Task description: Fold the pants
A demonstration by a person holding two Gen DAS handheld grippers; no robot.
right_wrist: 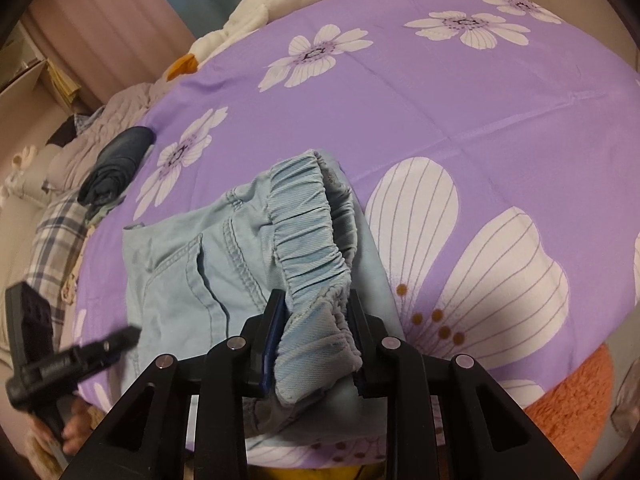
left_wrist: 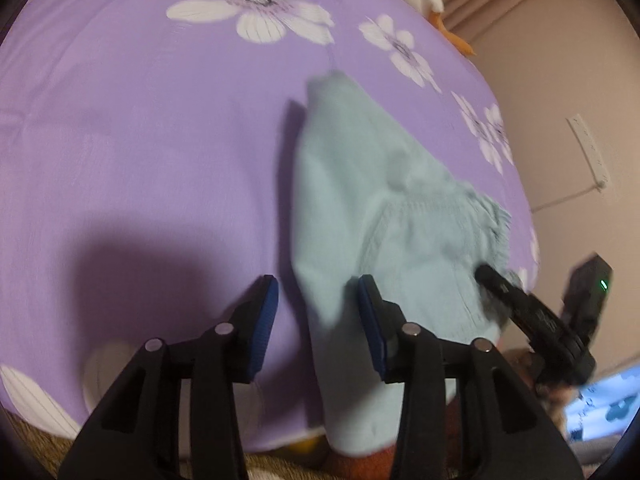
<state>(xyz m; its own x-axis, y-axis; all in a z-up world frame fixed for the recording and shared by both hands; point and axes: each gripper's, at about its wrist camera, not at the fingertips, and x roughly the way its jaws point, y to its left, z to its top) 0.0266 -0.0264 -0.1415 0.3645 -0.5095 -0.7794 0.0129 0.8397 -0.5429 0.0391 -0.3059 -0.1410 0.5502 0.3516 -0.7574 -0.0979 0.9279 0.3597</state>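
Light blue pants [left_wrist: 360, 208] lie partly folded on the purple flowered bedsheet [left_wrist: 140, 120]. My left gripper [left_wrist: 316, 300] is open, its fingers straddling the near left edge of the pants, holding nothing. In the right wrist view the pants [right_wrist: 192, 272] show a pocket and an elastic waistband [right_wrist: 308, 236]. My right gripper [right_wrist: 316, 312] is shut on the bunched waistband, which fills the gap between its pads. The right gripper also shows in the left wrist view [left_wrist: 520, 308] at the pants' right edge. The left gripper shows blurred at the left in the right wrist view [right_wrist: 120, 336].
A white plush toy [right_wrist: 256, 12] with orange parts lies at the far edge of the bed. Dark folded jeans [right_wrist: 116, 168] and plaid and grey clothes [right_wrist: 56, 220] lie at the left. An orange fuzzy thing [right_wrist: 572, 400] sits below the bed's near right edge.
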